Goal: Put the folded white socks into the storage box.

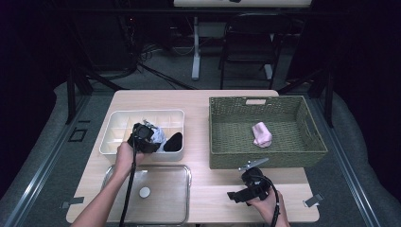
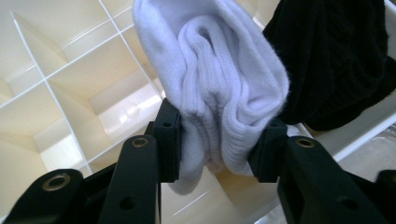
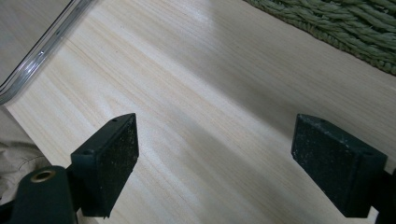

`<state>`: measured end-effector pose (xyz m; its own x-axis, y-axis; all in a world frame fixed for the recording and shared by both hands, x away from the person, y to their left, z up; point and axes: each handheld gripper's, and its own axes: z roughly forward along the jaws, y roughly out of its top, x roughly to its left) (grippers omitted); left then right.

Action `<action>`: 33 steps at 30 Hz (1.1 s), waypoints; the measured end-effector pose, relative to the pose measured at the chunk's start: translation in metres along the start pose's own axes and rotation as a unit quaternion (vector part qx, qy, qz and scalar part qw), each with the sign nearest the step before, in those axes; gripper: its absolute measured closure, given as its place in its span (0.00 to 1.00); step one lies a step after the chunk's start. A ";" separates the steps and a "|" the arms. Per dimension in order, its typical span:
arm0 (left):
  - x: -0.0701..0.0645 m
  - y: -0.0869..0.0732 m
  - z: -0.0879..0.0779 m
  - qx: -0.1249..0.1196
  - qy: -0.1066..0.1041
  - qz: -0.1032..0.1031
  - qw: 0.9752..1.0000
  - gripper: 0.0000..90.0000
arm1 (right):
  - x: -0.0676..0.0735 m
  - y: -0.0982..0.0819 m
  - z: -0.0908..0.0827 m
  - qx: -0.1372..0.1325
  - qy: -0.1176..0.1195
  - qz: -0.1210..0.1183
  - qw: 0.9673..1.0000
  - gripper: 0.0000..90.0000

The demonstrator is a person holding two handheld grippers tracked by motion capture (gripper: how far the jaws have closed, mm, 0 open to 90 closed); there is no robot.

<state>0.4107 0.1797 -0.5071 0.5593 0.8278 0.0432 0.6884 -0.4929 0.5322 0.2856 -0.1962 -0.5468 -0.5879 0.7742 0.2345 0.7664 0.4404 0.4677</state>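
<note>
A rolled white sock (image 2: 224, 93) is pinched between the pads of my left gripper (image 2: 219, 144), which is shut on it above the cream divided box (image 1: 118, 123). In the high view that left gripper (image 1: 150, 139) hovers over the box's right half, beside a black sock (image 1: 174, 142) lying in a compartment. The black sock (image 2: 336, 56) fills the upper right of the left gripper view. A pink sock (image 1: 261, 134) lies in the green woven basket (image 1: 222, 156). My right gripper (image 3: 224, 163) is open over bare table, near the table's front edge in the high view (image 1: 236, 195).
A clear lid (image 1: 179, 208) with a round knob (image 1: 144, 192) lies flat at the front left of the wooden table (image 1: 208, 189). The basket's woven wall (image 3: 345, 28) sits just beyond my right gripper. A chair and a desk leg stand behind the table.
</note>
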 end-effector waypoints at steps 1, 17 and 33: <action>0.002 -0.001 -0.002 0.000 -0.006 -0.006 1.000 0.66 | 0.000 0.000 -0.001 0.001 -0.004 -0.001 1.000 0.16; 0.015 0.018 -0.027 -0.031 -0.030 -0.030 0.999 0.29 | -0.003 0.000 -0.002 -0.004 -0.003 0.004 1.000 0.16; 0.009 0.031 0.009 0.057 -0.044 0.014 0.997 0.73 | -0.004 -0.001 0.001 0.011 0.003 0.000 1.000 0.16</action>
<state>0.4408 0.1694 -0.4978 0.6144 0.7887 -0.0198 0.7167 -0.5475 0.4319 0.2873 -0.1991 -0.5488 -0.5893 0.7715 0.2398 0.7720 0.4503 0.4486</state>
